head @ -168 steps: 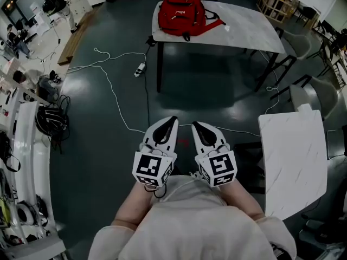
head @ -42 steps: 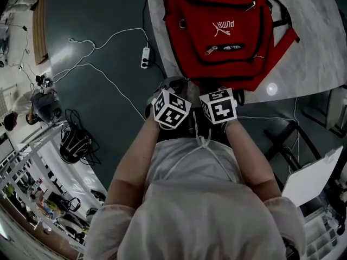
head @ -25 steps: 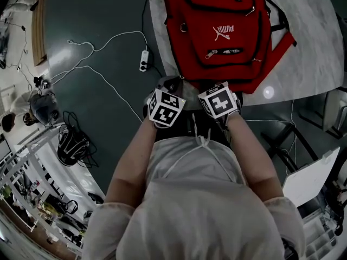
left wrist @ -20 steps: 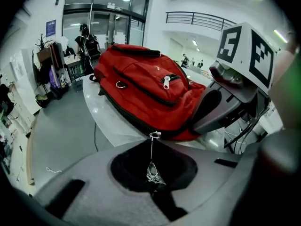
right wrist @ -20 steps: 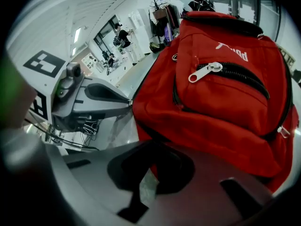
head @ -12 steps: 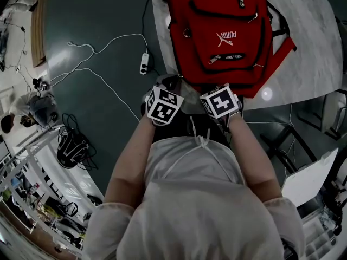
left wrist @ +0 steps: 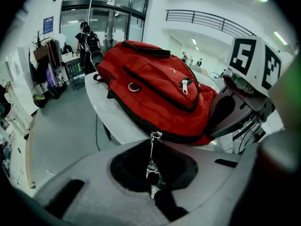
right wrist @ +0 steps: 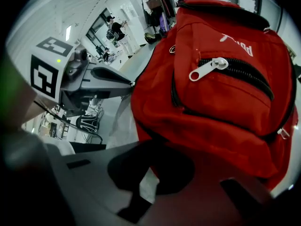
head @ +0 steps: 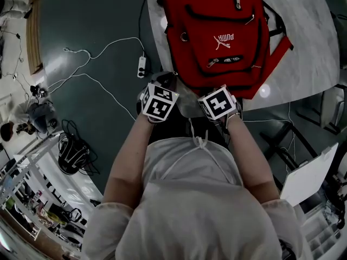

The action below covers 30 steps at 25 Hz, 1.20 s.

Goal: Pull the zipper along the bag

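Note:
A red backpack (head: 217,31) lies flat on the marble table (head: 309,42). At the near edge of the backpack (left wrist: 155,93) my left gripper (left wrist: 153,189) is shut on the metal zipper pull (left wrist: 151,166). The pull hangs from the slider (left wrist: 154,135) of the black main zipper. In the head view the left gripper (head: 167,80) sits at the bag's near left corner. The right gripper (right wrist: 141,197) is beside it at the bag's bottom edge, jaws closed with red fabric and a dark strip of the backpack (right wrist: 225,93) running into them. A front pocket zipper (right wrist: 207,68) is part open.
The table edge (left wrist: 110,126) runs just under the bag, with floor beyond. A power strip (head: 142,66) and white cables (head: 92,64) lie on the floor to the left. A white panel (head: 306,175) stands at the right, and shelves of clutter line the left.
I have walked from across the room up to the table. Over the last second both grippers stay at the bag's near edge, and the left one has edged slightly left.

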Motion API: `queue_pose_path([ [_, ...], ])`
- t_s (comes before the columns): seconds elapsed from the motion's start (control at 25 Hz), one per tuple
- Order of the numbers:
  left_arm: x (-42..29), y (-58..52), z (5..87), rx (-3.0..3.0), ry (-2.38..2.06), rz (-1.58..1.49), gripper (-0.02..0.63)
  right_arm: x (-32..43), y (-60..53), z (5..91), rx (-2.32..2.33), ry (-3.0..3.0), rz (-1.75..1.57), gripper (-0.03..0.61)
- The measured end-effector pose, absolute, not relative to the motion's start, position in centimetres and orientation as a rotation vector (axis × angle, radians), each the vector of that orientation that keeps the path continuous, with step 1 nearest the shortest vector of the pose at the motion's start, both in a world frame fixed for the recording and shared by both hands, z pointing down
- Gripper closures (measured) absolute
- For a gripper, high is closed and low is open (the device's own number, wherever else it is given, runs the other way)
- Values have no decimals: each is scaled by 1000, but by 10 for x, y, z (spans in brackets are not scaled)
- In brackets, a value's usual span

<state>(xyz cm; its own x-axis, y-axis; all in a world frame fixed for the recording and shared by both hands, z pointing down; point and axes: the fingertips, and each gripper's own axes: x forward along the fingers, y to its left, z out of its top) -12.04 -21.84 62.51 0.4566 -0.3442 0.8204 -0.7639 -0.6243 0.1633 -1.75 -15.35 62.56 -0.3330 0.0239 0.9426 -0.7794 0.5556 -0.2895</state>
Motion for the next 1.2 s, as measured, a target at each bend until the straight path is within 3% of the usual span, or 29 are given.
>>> queue_pose_path([
  [1.2,-149,-322,616,2319,-1005,1155,591,-28,-162,619,579,-1743,829,551],
])
